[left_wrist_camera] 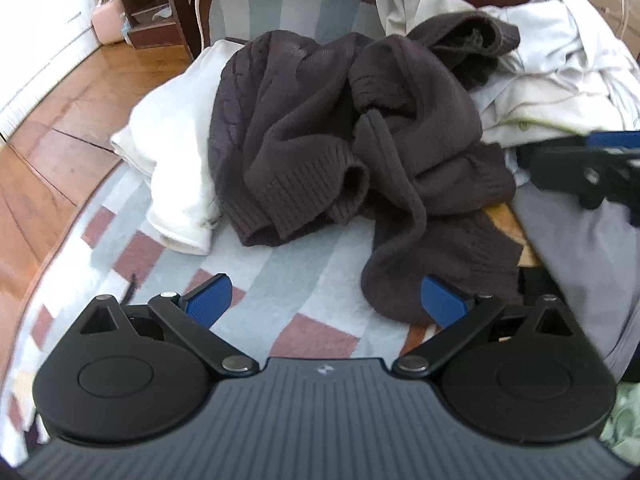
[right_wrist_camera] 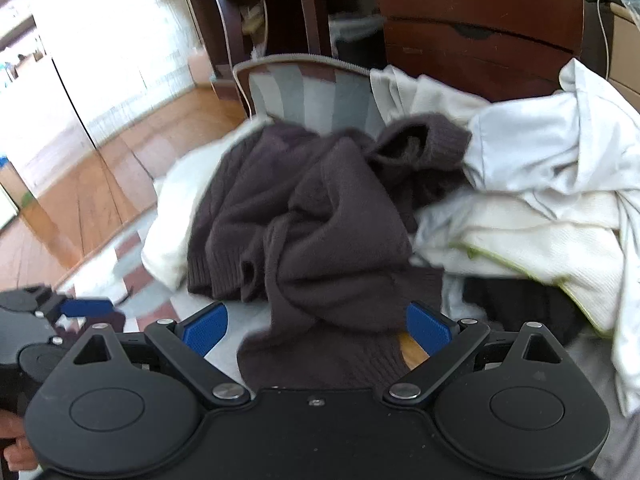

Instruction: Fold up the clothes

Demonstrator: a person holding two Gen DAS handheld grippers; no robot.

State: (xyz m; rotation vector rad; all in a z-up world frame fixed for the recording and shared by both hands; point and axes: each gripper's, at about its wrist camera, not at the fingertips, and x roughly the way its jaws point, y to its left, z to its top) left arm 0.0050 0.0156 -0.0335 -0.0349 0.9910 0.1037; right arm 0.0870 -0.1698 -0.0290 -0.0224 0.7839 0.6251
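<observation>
Brown sweater (left_wrist_camera: 340, 140) heaped on the striped blanket (left_wrist_camera: 260, 280)

Left tongs (left_wrist_camera: 326, 304) and right tongs (right_wrist_camera: 318, 328) both gape wide, gripping nothing; white clothes (right_wrist_camera: 540, 200) lie beside the sweater.

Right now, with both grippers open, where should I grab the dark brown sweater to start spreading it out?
Take the ribbed hem of the dark brown sweater; it trails toward you and already lies between the open right gripper fingers. Come in low from the near edge, over the striped blanket. That flat, single layer should lift more cleanly than the bunched middle. The left gripper could probably take the cuff.
</observation>
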